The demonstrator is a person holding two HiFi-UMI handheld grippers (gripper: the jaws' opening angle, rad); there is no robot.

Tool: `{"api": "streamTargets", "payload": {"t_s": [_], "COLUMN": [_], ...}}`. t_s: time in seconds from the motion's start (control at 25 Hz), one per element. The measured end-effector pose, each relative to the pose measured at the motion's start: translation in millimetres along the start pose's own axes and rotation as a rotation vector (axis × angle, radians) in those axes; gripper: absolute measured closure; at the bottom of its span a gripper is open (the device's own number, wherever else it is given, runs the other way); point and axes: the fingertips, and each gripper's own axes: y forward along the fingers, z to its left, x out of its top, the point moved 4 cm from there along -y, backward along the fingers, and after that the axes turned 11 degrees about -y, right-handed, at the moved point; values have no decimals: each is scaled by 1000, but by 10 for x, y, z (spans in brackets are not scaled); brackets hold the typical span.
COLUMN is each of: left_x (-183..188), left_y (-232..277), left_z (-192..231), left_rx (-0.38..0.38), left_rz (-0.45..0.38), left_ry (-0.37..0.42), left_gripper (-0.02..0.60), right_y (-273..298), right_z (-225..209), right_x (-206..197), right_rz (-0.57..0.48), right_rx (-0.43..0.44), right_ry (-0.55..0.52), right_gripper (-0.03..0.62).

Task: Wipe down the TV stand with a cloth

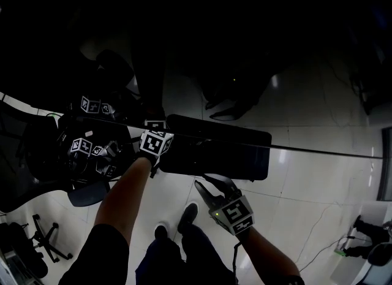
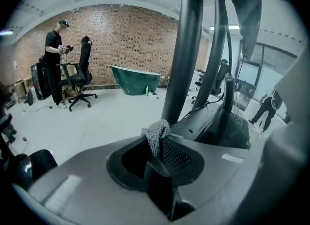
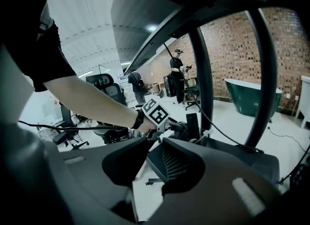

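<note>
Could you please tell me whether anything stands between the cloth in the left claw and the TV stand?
Nothing visible does: the cloth, pinched in the shut left claw, faces the dark upright of the TV stand directly, with no object between them.

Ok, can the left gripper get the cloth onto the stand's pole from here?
Probably yes: the left gripper is shut on the cloth, and the pole rises just ahead of it with nothing between.

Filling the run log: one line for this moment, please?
left claw: shut on cloth | right claw: open, empty | stand: ahead of cloth
</note>
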Motion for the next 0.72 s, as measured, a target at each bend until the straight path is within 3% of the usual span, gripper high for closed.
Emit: {"api": "streamTargets", "payload": {"t_s": [0.16,0.44,0.72], "left_x": [-177,-513,-1111], "left_y": [158,-23,-402], "left_z": [4,-262,-605], "left_rx": [15,18,-34], "left_rz": [74,106,118], "left_ry": [48,130,126], "left_gripper": [512,518,518], "right_y": [0,-89,-212], "right_z": [-20,162,387], "right_x": [-119,-273,-333], "right_rz": [12,30,26], "right_rx": [-8,12,-6], "right_ry": [16,55,102], "right_gripper": [496,496,496]}}
